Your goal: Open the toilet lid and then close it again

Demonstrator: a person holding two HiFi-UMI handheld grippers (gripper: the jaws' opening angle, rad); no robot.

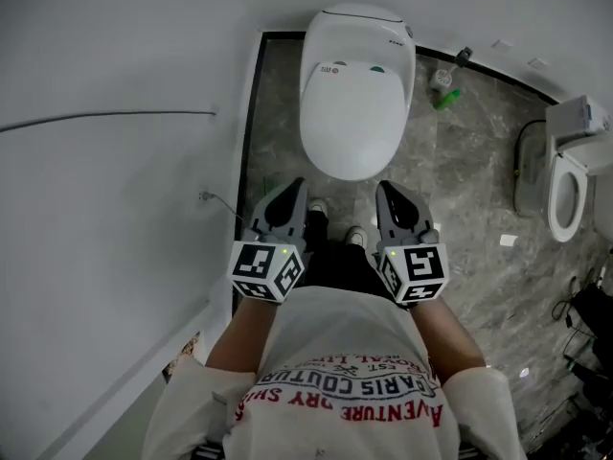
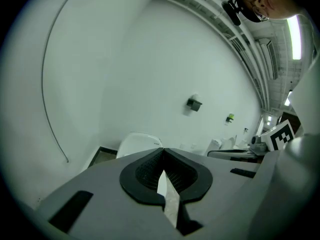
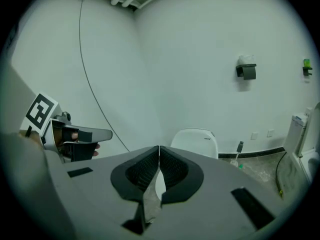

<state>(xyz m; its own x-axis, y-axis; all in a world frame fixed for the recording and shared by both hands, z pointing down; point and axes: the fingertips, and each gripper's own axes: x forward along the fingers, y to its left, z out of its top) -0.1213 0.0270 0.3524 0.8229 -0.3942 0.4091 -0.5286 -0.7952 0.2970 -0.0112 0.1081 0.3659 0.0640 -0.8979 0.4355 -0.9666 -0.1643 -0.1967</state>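
The grey left gripper [image 1: 290,192] and grey right gripper [image 1: 386,195] have empty jaws pressed together. The white oval plastic toilet lid [image 1: 352,113] lies closed at their twelve o'clock.

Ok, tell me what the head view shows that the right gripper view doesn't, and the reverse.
Head view only: the person's printed shirt and shoes.
Right gripper view only: a black wall-mounted holder, a small green object on the wall, and the jaws of the right tongs pressed together, empty.
Both: the toilet with its lid down, the toilet brush and the left tongs.
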